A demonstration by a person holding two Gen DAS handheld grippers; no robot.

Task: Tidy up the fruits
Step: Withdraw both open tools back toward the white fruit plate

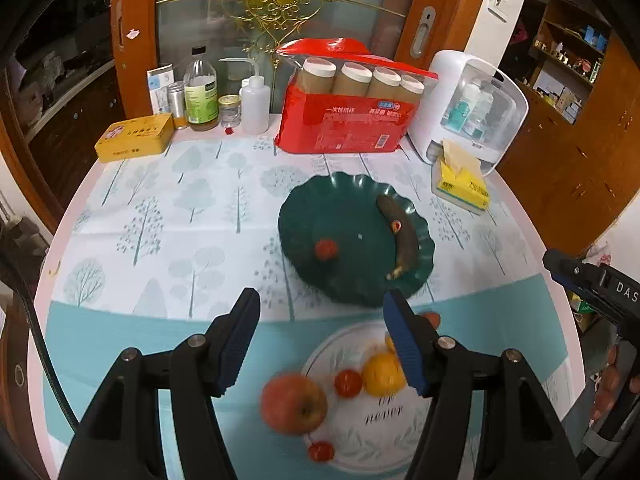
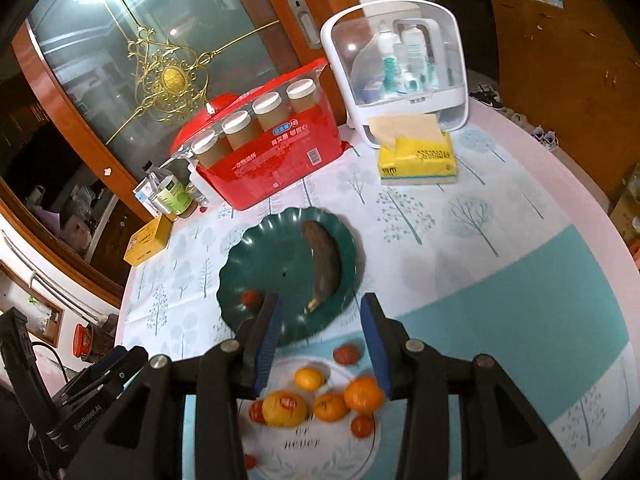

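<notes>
A dark green scalloped plate (image 1: 352,208) (image 2: 248,264) holds a blackened banana (image 1: 402,232) (image 2: 324,264) and one small tomato (image 1: 326,249) (image 2: 250,297). Nearer me, a white plate (image 1: 360,452) (image 2: 320,460) carries oranges (image 1: 382,374) (image 2: 364,394), small tomatoes (image 1: 348,383) and a red apple (image 1: 293,403) at its left rim. One tomato (image 2: 346,354) lies on the cloth between the plates. My left gripper (image 1: 322,340) is open and empty above the white plate. My right gripper (image 2: 320,344) is open and empty over the gap between the plates.
At the back stand a red pack of paper cups (image 1: 344,120), bottles and jars (image 1: 202,92), a yellow tin (image 1: 134,138), a white storage box (image 1: 468,108) and a yellow tissue pack (image 1: 462,184). The round table (image 2: 560,184) edge curves right.
</notes>
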